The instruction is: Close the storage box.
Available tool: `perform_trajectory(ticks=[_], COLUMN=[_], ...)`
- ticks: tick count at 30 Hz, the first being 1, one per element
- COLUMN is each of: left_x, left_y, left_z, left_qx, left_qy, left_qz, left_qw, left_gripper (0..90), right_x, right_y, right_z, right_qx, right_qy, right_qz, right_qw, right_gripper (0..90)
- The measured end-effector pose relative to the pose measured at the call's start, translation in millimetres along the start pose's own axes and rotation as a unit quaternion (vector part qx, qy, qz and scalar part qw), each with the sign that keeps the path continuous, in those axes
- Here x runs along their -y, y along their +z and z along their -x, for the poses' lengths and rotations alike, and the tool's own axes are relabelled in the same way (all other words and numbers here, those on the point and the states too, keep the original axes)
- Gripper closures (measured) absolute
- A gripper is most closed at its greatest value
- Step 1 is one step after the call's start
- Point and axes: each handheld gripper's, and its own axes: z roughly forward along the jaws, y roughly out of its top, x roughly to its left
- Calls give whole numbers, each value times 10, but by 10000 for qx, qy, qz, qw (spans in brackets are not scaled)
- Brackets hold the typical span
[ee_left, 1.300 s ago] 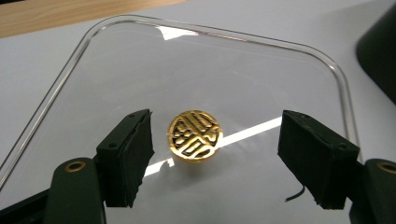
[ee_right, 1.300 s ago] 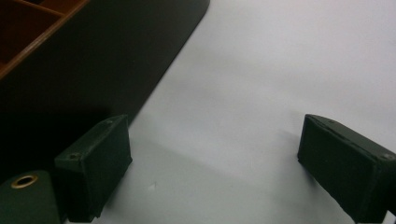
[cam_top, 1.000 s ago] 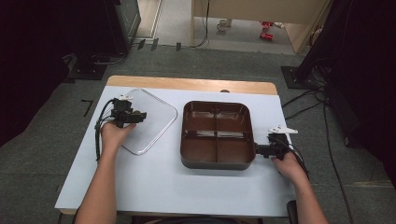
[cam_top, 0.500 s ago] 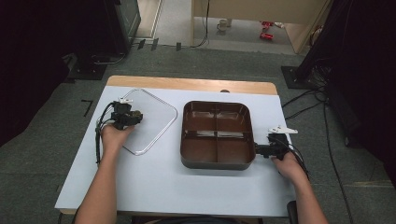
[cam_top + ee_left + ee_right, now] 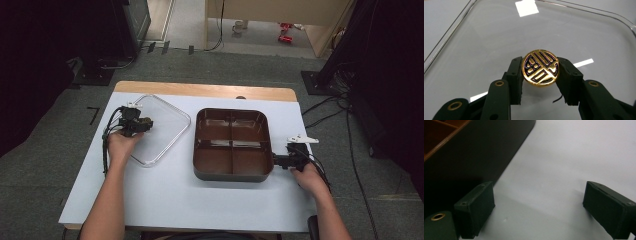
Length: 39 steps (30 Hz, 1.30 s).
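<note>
Your left gripper (image 5: 540, 68) has just closed its jaws on the gold knob (image 5: 540, 68) of the glass lid (image 5: 162, 127), which lies flat on the counter (image 5: 165, 192). The tray (image 5: 232, 145) sits to the lid's right. Your right gripper (image 5: 537, 206) rests beside the tray, jaws apart.

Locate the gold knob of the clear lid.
In the left gripper view, the gold knob sits at the middle of the clear lid, clamped between the left gripper fingers.
</note>
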Motion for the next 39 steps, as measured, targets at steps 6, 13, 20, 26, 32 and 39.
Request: perform_trajectory(ticks=[6,13,20,26,32,39], left_x=[-50,-83,-216,-297,-372,-448], left_y=[-118,-299,-511,-594,-649,-656], left_z=[15,33,155,293,451,685], left_qx=[88,216,472,657,1015,1343], left_qy=[45,-25,117,337,484,752], left_qz=[2,100,237,334,460,519], left_qw=[10000,9997,9985,9967,9926,9867], left_gripper=[592,592,593,593,593,593], right_x=[0,0,0,0,0,0], right_y=[0,0,0,0,0,0], right_z=[0,0,0,0,0,-1], right_qx=[0,2,0,0,2,4], right_qy=[1,0,-1,-2,-2,1], right_qz=[-1,-1,0,-1,1,2], right_qw=[10000,10000,10000,10000,10000,10000], right_gripper=[97,97,97,97,97,97])
